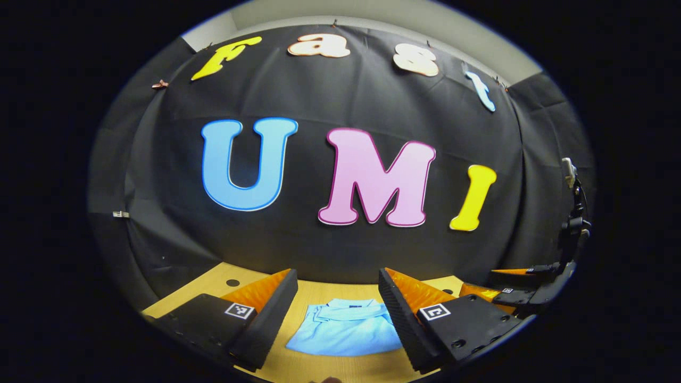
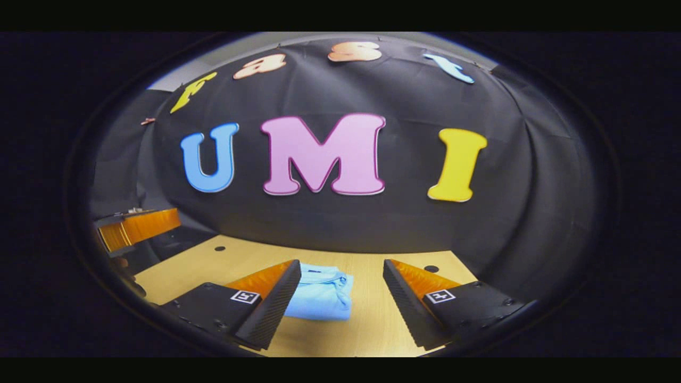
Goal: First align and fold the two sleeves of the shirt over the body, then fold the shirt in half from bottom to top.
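Now the light blue shirt (image 1: 346, 330) lay folded on the wooden surface (image 1: 319, 367), near the black cloth wall (image 1: 340, 96). It looked like a small neat square, with its collar on the far side, toward the wall. No sleeve stuck out from it.

From the left gripper view, the left tool (image 1: 338, 314) was held up above the surface, and its two fingers were spread wide apart. The shirt showed in the gap between them, lower down and farther off. Nothing was held in that tool, and neither finger touched the shirt. Far off at the right edge of that view sat the right tool (image 1: 532, 290), raised over the surface too.

From the right gripper view, the right tool (image 2: 340, 300) also had its fingers spread wide, with nothing between them but bare wood. The shirt (image 2: 322, 298) showed beside the left finger of that tool, partly hidden behind it. Whether that finger touched the cloth could not be told. At the left edge of that view, part of the left tool (image 2: 138, 229) stuck in, well apart from the shirt.

A few small dark holes (image 2: 431, 268) dotted the surface near the wall.
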`<state>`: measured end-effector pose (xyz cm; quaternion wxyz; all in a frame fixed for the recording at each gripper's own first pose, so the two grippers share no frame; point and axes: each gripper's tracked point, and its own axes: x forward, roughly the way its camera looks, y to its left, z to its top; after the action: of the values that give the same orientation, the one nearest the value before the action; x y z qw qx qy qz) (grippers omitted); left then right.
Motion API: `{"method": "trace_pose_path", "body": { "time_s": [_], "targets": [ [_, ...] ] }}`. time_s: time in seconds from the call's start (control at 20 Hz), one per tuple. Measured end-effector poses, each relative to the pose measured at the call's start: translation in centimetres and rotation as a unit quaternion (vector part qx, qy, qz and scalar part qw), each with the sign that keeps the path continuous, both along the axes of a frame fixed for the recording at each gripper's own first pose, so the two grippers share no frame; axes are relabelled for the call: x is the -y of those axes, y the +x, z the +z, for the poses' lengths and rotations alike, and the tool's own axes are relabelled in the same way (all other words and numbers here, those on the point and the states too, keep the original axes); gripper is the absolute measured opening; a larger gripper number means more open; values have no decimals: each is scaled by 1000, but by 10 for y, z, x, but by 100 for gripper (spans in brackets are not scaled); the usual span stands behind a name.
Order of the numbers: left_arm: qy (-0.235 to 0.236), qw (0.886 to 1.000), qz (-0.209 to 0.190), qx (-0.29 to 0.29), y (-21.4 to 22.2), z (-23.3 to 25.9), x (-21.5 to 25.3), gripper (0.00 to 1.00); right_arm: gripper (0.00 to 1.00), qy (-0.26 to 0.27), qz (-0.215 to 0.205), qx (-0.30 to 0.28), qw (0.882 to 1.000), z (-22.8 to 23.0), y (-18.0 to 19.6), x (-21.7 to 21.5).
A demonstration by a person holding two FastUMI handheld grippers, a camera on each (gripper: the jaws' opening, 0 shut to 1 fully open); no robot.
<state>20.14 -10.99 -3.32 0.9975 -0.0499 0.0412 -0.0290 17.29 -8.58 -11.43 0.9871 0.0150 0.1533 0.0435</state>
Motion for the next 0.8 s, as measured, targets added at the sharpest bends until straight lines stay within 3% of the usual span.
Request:
{"method": "trace_pose_path", "body": {
  "time_s": [0.4,0.55,0.8],
  "targets": [
    [-9,1000,0,5,-123,34,-18,97,96,-4,-16,40,999,72,-105,8],
    [-3,1000,-12,11,-151,39,-14,97,96,10,-16,48,999,88,-129,7],
    [30,999,12,28,-184,50,-14,97,96,10,13,63,998,105,-152,13]
  ]
}}
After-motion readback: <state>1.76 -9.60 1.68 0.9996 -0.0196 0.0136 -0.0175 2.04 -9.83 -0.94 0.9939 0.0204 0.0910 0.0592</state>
